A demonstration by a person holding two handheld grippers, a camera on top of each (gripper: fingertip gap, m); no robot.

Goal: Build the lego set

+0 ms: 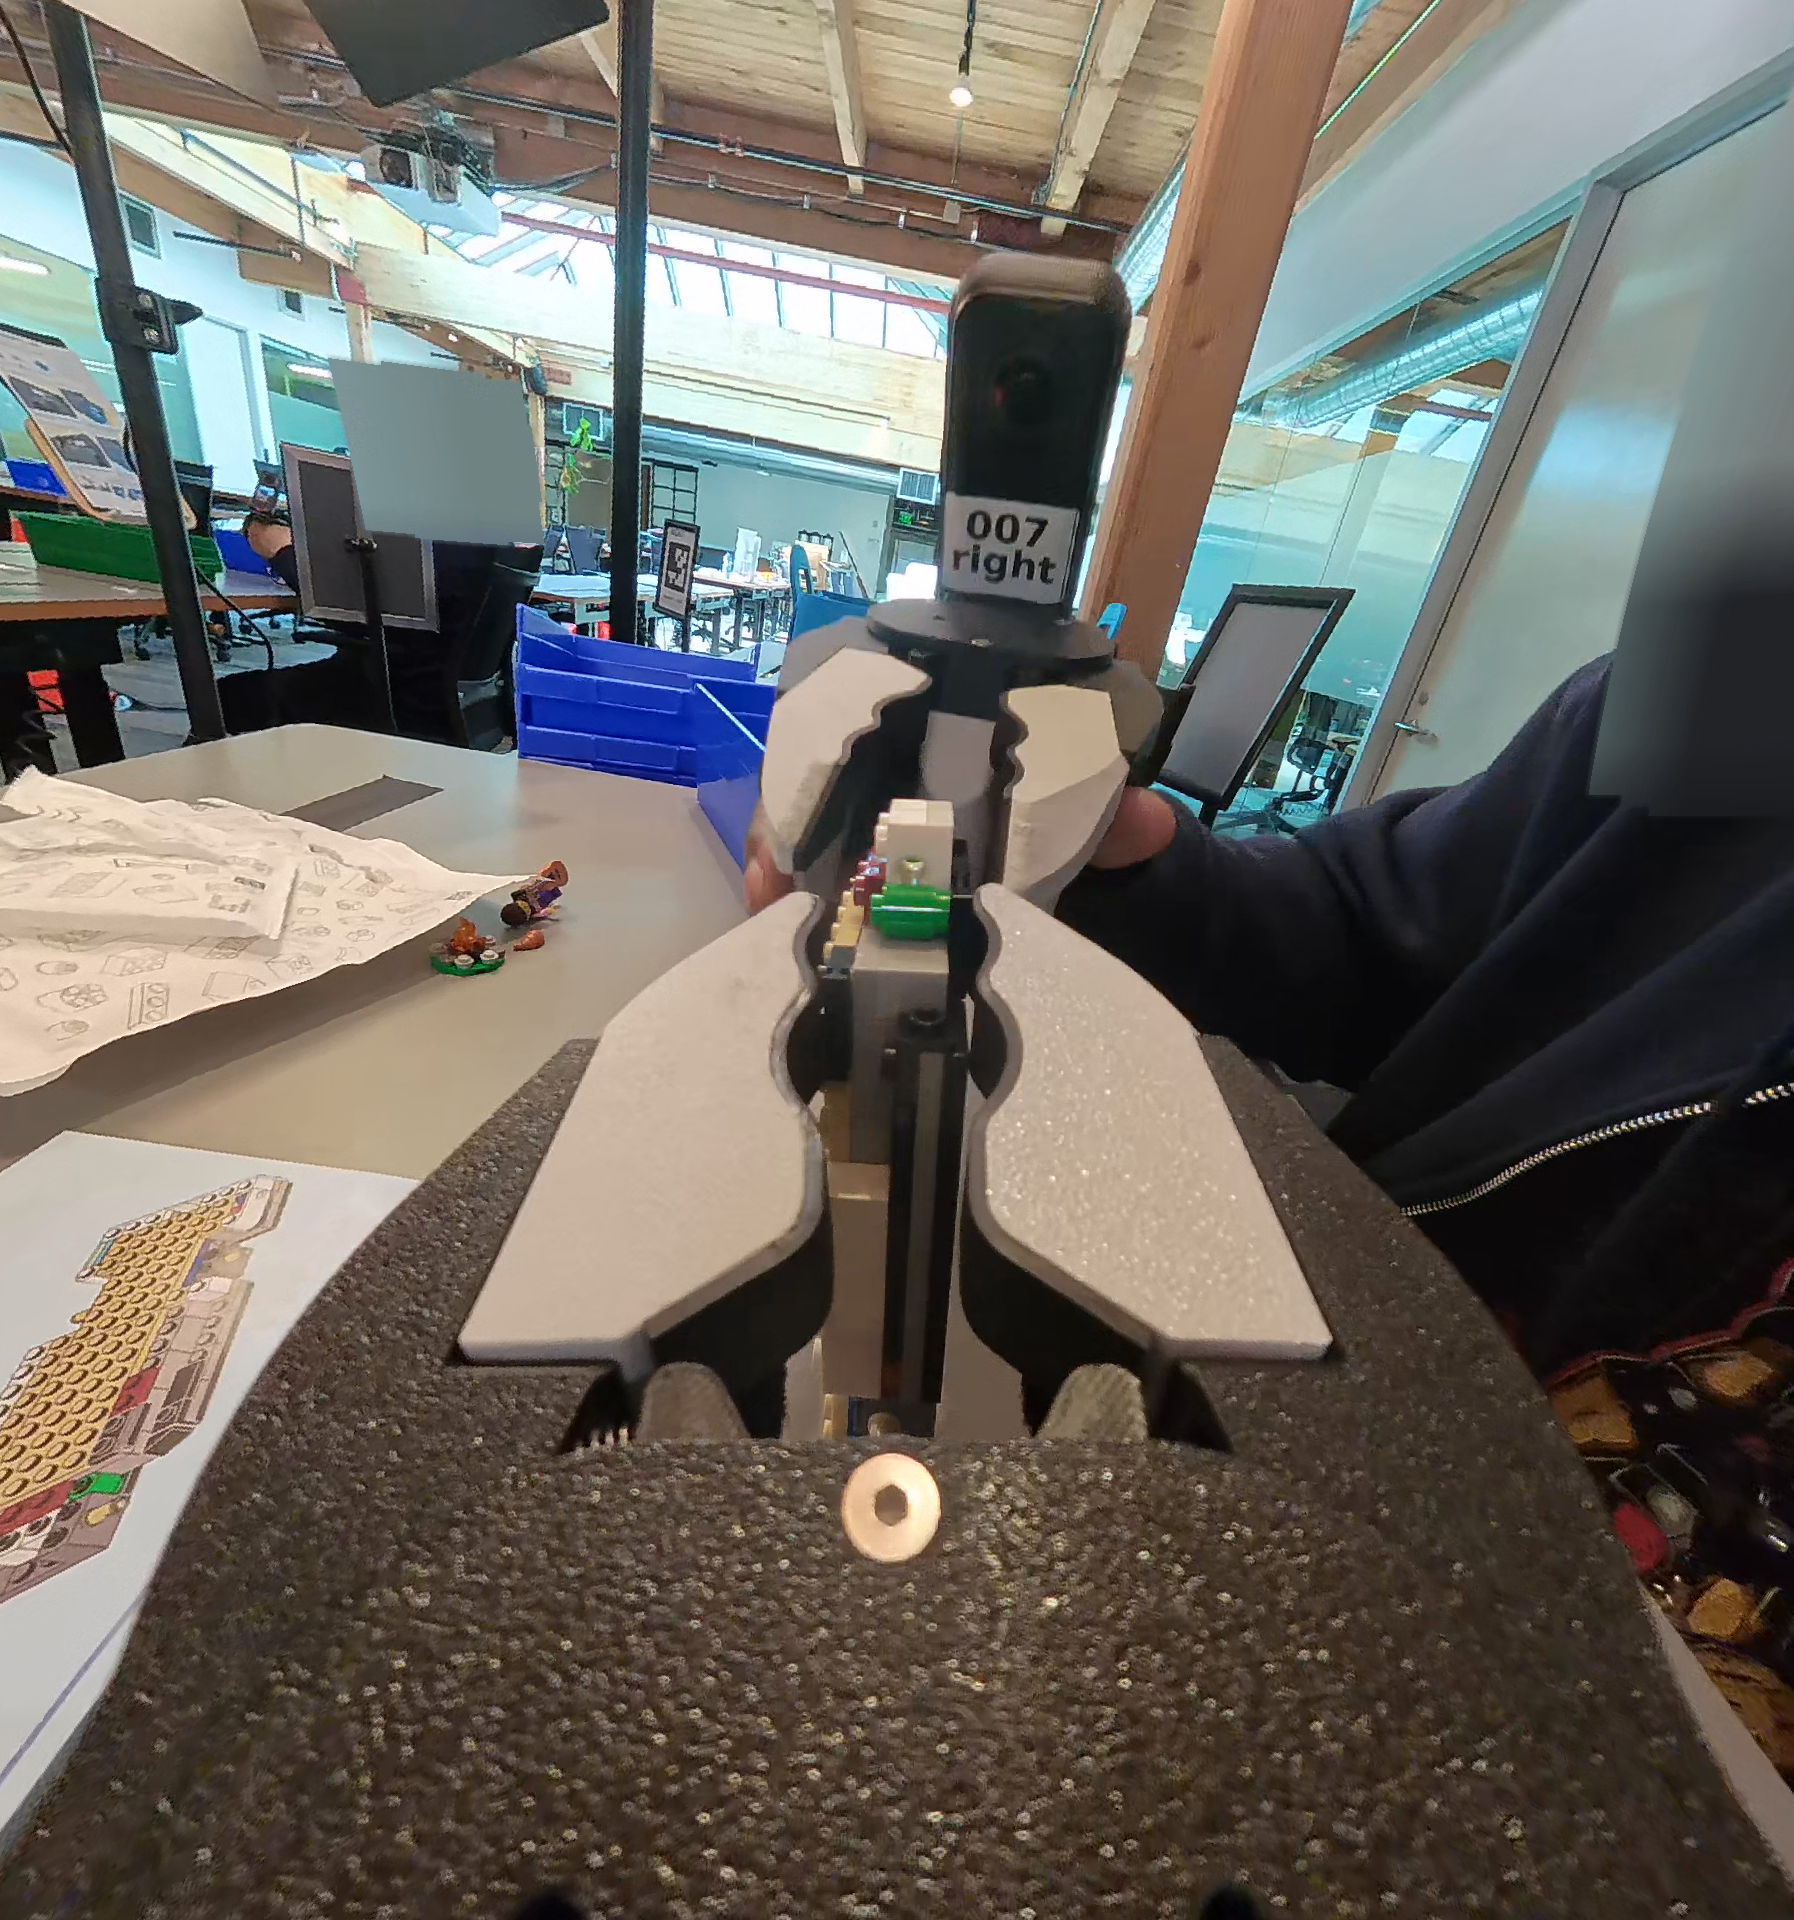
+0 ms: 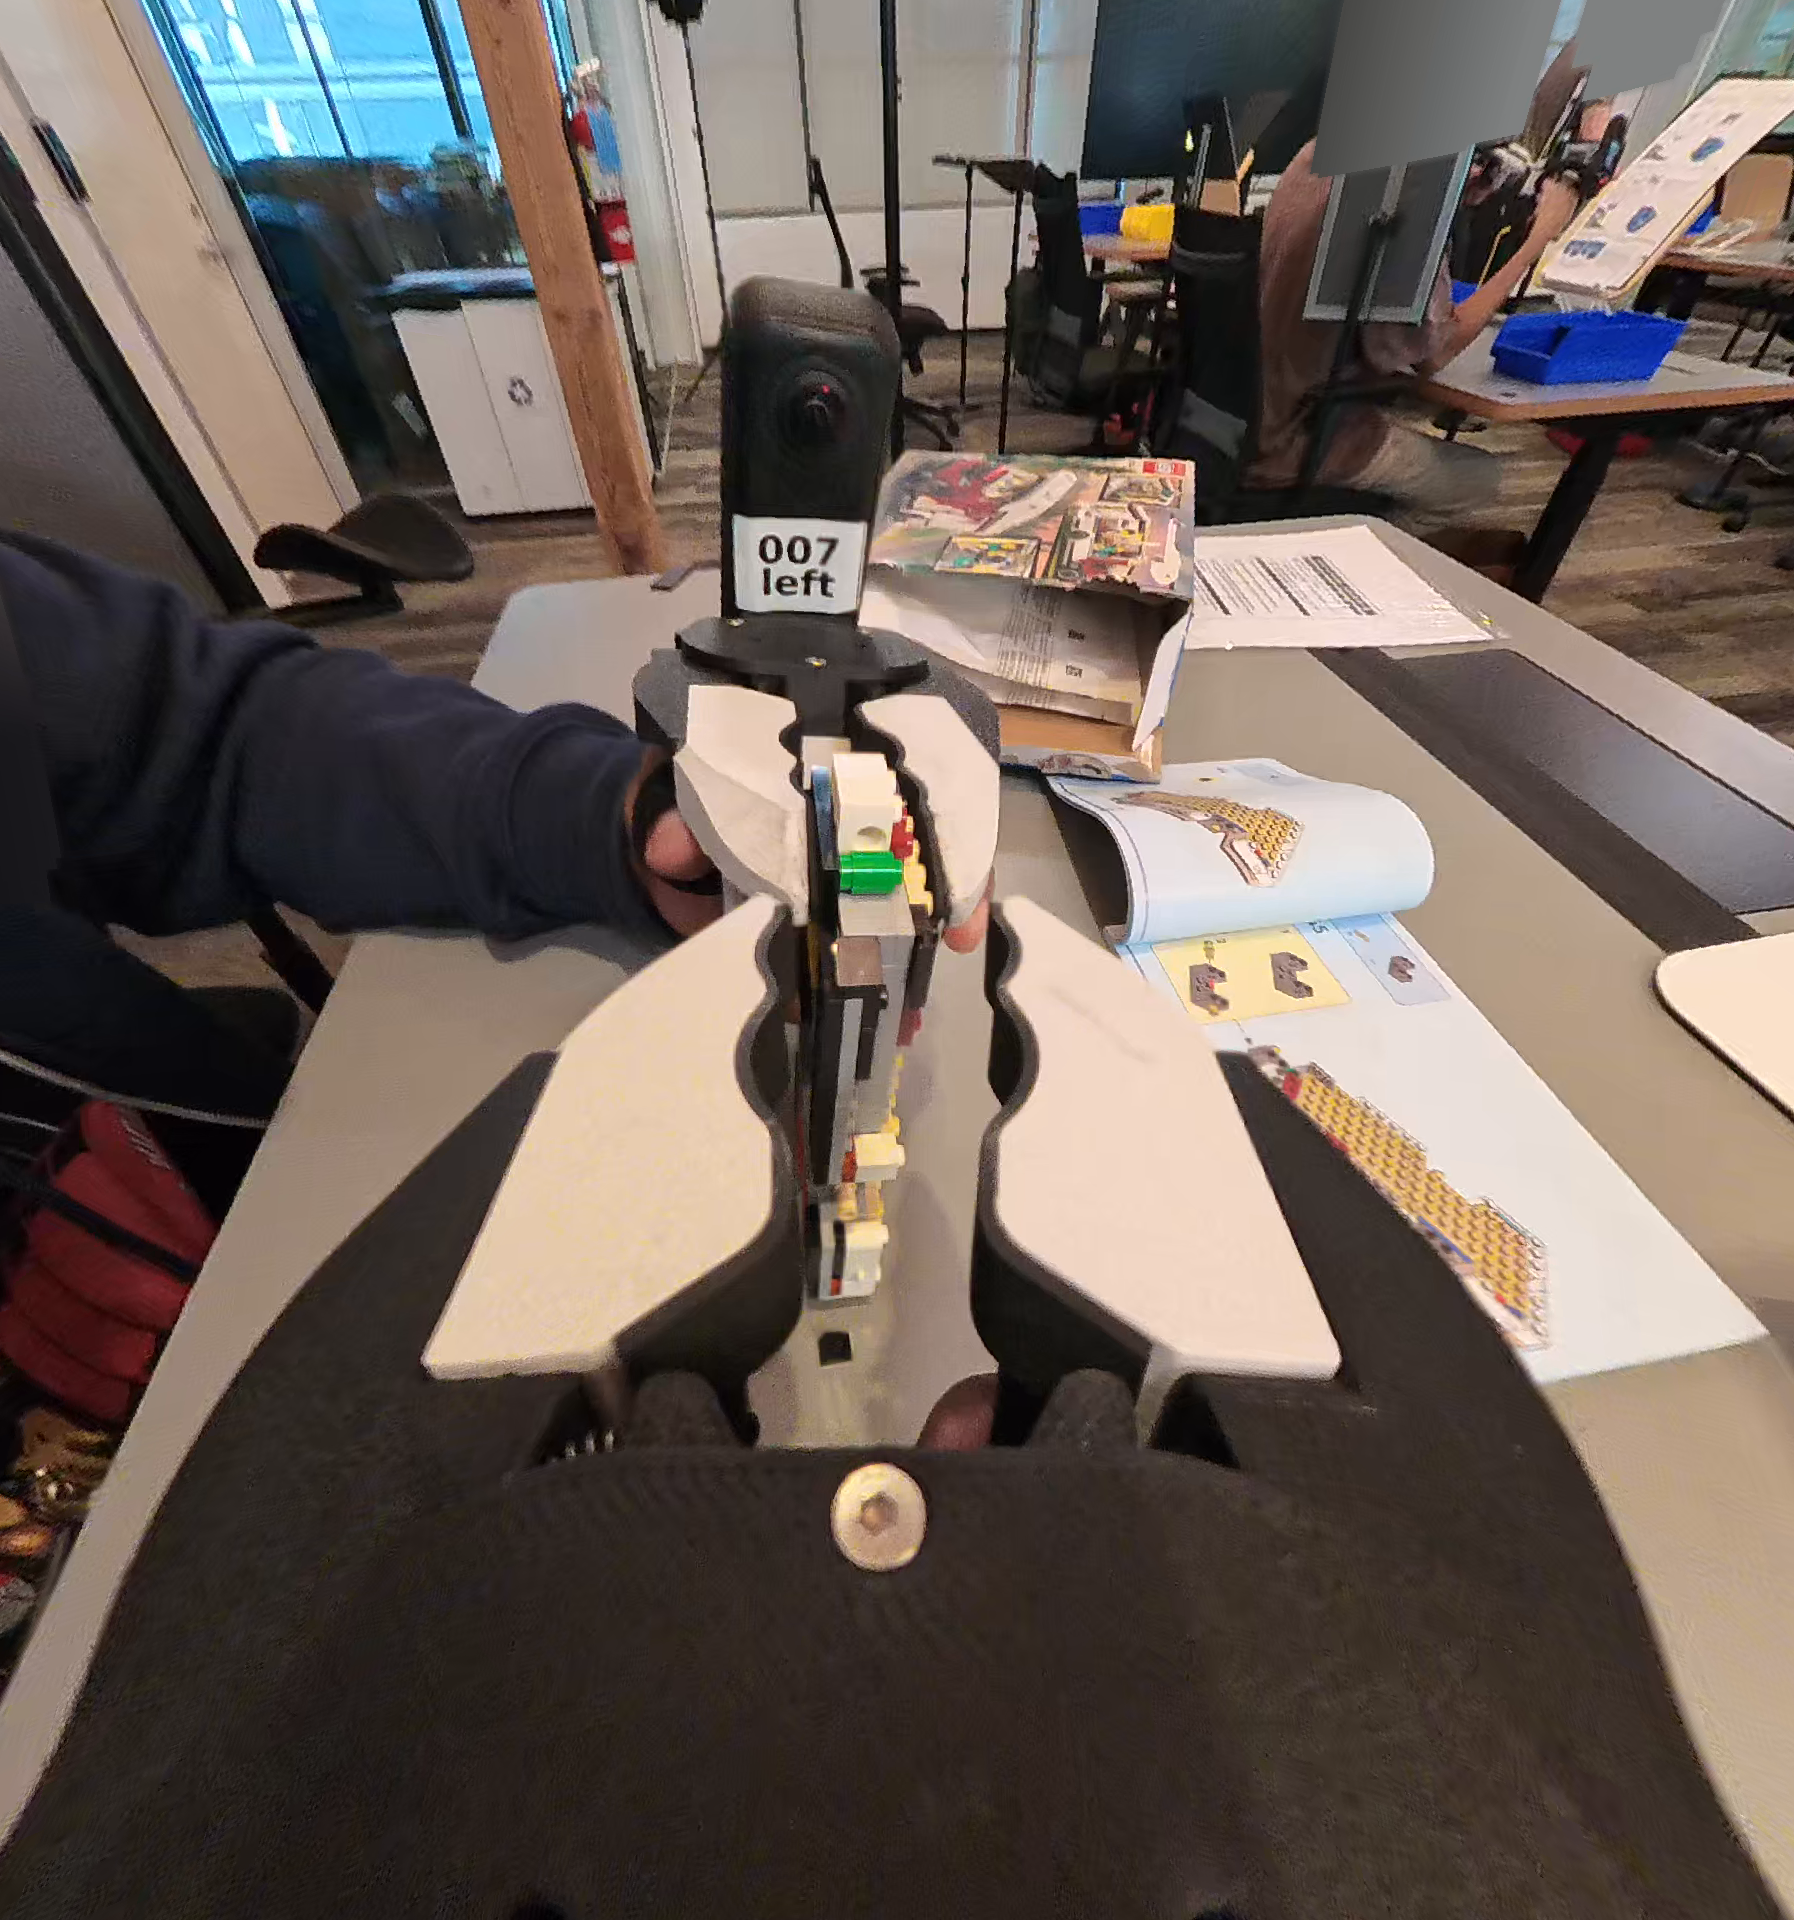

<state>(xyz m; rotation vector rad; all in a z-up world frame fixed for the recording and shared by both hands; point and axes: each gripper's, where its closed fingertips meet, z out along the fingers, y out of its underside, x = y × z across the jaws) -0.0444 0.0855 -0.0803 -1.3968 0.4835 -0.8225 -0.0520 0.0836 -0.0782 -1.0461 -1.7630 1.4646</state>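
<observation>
The left gripper (image 1: 898,914) is pinching the long multicoloured brick model (image 1: 898,1039); the right gripper (image 2: 877,935) is standing spread around it, so recentre before squeezing.

The brick model (image 2: 851,997) is standing on edge above the table, long and narrow. It is showing grey, black, tan, white, red and green pieces.

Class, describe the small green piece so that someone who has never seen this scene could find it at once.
Start at the long brick model held up above the grey table between the two tongs. Look to its end inside the left tongs. Just under a white block a short green peg sticks out sideways, the model's only green part.
</observation>
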